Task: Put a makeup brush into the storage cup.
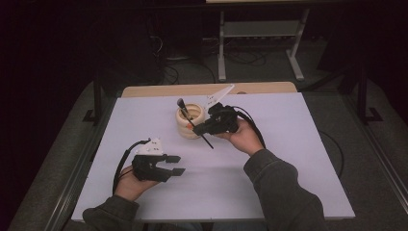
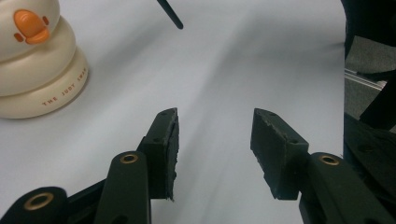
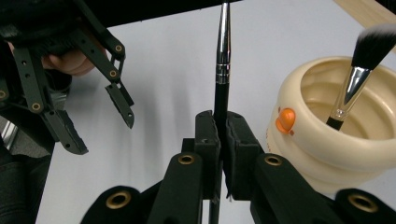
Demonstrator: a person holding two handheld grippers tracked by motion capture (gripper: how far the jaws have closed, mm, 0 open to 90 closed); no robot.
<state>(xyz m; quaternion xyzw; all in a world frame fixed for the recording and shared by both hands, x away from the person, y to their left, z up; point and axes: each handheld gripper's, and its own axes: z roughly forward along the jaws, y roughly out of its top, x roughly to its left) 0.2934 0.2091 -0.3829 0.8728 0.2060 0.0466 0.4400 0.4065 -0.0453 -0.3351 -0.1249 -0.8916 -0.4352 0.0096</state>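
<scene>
Makeup brush handle, thin and black with a silver ferrule, is clamped between the right gripper's closed jaws just beside the cream duck-shaped holder, in whose open bowl a second brush leans, bristles up. Left gripper hovers over bare white table, jaws apart with nothing between them. Holder sits toward the table's far edge, with open surface to the right and near side.

A white-topped table bears one thing: a cream duck-faced holder near its far edge.
</scene>
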